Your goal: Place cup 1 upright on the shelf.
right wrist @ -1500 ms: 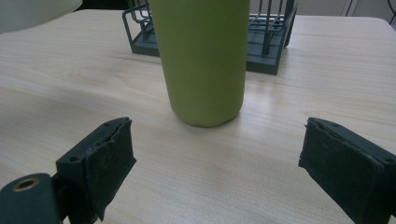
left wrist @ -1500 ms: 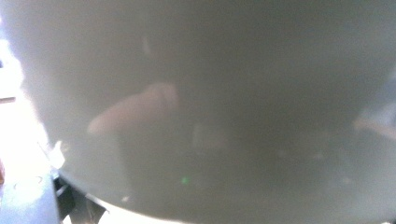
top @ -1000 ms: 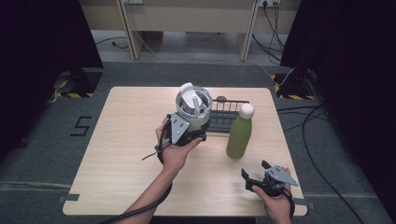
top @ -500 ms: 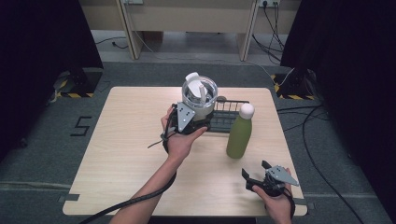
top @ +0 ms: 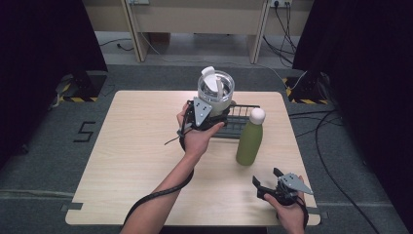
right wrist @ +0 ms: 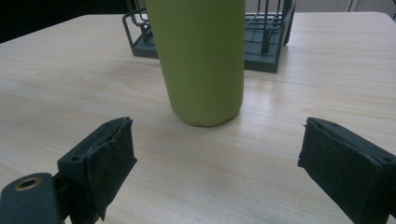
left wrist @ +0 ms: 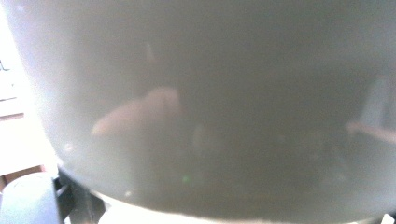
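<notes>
A: What is different from a moment ago?

B: My left hand-held gripper [top: 210,115] has carried the big clear cup [top: 215,90] farther back and to the right. Now the cup hangs over the dark wire rack [top: 241,119] at the back of the bench [top: 136,146]. I am grasping the cup low down near its base. It has a white lid part sticking up at the top.

A: What does the left gripper view show?

B: The cloudy side of the cup [left wrist: 210,102], very close and blurry.

A: And the other hand?

B: My right hand-held gripper [top: 271,184] has stayed put near the front right corner of the bench. Its jaws are spread wide and hold nothing. In the right gripper view the hand-held gripper [right wrist: 215,163] looks at the green bottle [right wrist: 201,60], which stands upright just in front of the rack [right wrist: 266,42].

A: Where is the bottle from above?

B: The green bottle [top: 251,139] with the white cap stands to the right of the cup.

A: Is there room to move?

B: Yes. The left half of the bench is bare wood. The rack sits close to the back edge.
</notes>
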Demonstrator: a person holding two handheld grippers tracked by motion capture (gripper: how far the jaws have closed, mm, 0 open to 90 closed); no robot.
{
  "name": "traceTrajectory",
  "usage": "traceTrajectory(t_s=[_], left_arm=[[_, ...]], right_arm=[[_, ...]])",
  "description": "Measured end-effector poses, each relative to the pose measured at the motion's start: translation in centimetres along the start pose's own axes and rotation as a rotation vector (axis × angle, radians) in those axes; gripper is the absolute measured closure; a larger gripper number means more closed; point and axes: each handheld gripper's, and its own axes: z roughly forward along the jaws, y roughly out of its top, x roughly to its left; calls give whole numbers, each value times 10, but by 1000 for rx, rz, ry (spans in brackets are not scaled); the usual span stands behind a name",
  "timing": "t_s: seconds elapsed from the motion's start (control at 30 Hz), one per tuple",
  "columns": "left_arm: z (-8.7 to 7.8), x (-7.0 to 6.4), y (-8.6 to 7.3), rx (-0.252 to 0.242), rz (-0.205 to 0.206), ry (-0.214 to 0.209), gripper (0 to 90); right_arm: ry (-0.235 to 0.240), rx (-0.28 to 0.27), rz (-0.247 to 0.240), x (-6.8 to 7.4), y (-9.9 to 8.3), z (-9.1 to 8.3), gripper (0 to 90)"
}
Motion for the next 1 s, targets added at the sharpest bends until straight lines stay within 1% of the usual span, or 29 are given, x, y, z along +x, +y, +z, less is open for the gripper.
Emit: traceTrajectory(t_s=[0.07, 0.1, 0.2, 0.27, 0.33, 0.37, 0.4, 0.43, 0.47, 0.5, 0.53, 0.57, 0.7, 0.87, 1.0], left_arm=[[3, 1, 1, -4, 16, 20, 98], [3, 1, 1, -4, 16, 20, 98], [7, 1, 2, -10, 17, 52, 98], [8, 0, 2, -8, 15, 59, 98], [12, 0, 3, -5, 14, 79, 98], [14, 0, 3, -10, 10, 90, 98], [14, 0, 3, -10, 10, 90, 98], [17, 1, 3, -8, 20, 112, 98], [17, 1, 3, -8, 20, 112, 98], [20, 1, 4, -2, 21, 130, 98], [20, 1, 4, -2, 21, 130, 97], [23, 2, 4, 2, 23, 144, 98], [29, 2, 5, 1, 14, 158, 98], [35, 5, 7, -2, 13, 176, 98], [39, 4, 9, 0, 26, 177, 97]], right_arm=[[0, -1, 0, 0, 0, 0, 101], [0, 0, -2, 0, 0, 0, 101], [-2, 0, -12, 0, 0, 0, 102], [-4, 0, -12, 0, 0, 0, 102], [-3, 0, -10, 0, 0, 0, 102], [1, 2, -1, 0, 0, 0, 102], [1, 2, -1, 0, 0, 0, 102], [-1, -1, -10, 0, 0, 0, 102], [-1, -1, -10, 0, 0, 0, 102], [5, 1, 0, 0, 0, 0, 103], [5, 1, 0, 0, 0, 0, 103], [6, 0, 0, 0, 0, 0, 103], [7, -1, 1, 0, 0, -1, 103], [8, -1, 3, 0, 0, 0, 104], [10, 2, 4, 0, 0, 0, 105]])
